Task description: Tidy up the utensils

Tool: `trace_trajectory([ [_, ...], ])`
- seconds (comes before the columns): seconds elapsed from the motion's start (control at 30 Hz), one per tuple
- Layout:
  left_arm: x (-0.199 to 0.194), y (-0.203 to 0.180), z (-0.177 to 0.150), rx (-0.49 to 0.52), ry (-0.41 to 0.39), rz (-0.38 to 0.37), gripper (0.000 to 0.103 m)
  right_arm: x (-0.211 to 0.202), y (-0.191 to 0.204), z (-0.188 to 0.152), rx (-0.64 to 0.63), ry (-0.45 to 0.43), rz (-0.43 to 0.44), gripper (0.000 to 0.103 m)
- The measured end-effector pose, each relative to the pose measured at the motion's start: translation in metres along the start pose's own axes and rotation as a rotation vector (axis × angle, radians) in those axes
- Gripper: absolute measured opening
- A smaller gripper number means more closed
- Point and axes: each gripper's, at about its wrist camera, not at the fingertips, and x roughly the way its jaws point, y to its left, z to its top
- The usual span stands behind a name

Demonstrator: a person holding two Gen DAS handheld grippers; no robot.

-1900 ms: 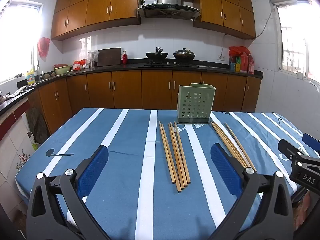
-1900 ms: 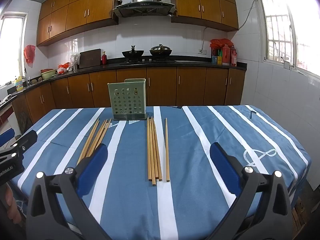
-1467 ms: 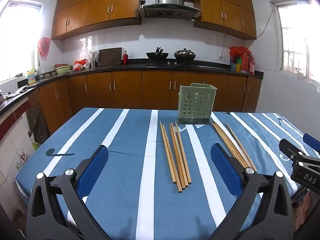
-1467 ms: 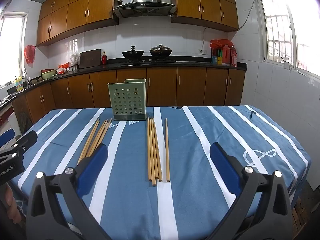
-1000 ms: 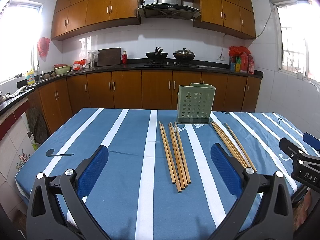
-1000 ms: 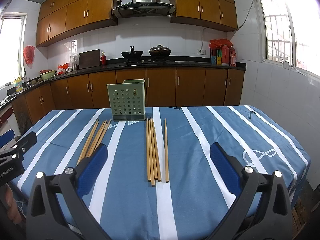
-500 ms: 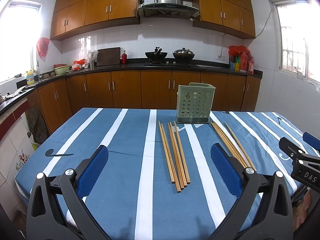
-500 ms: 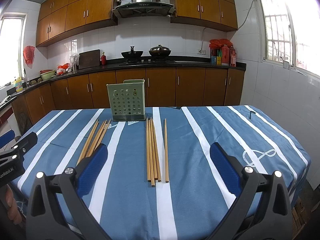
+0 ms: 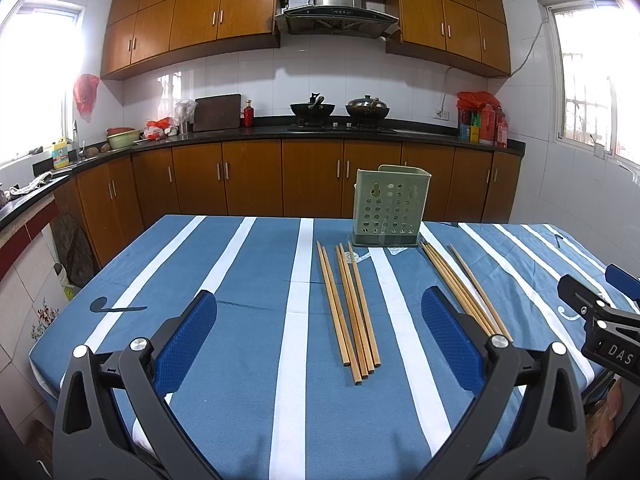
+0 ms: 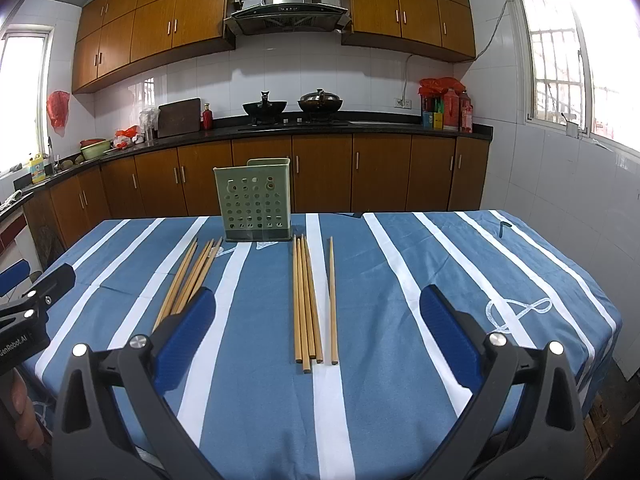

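A green perforated utensil holder stands upright near the far edge of the table; it also shows in the right wrist view. Two groups of wooden chopsticks lie on the blue striped cloth in front of it. The left group lies ahead of my left gripper, which is open and empty above the near table. The right group lies ahead of my right gripper, also open and empty. The left group also shows in the right wrist view, and the right group in the left wrist view.
The table has a blue cloth with white stripes. Behind it run kitchen counters with wooden cabinets, a stove with two pots and a window on each side. The right gripper's body shows at the left view's right edge.
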Motion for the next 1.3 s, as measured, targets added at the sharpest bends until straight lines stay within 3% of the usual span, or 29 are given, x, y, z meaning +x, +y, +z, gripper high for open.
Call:
trace_trajectory([
  [1.3, 0.0029, -0.0093, 0.0026, -0.004, 0.010, 0.002, 0.101, 0.0035, -0.0008, -0.0019, 0.002, 0.009, 0.001, 0.099],
])
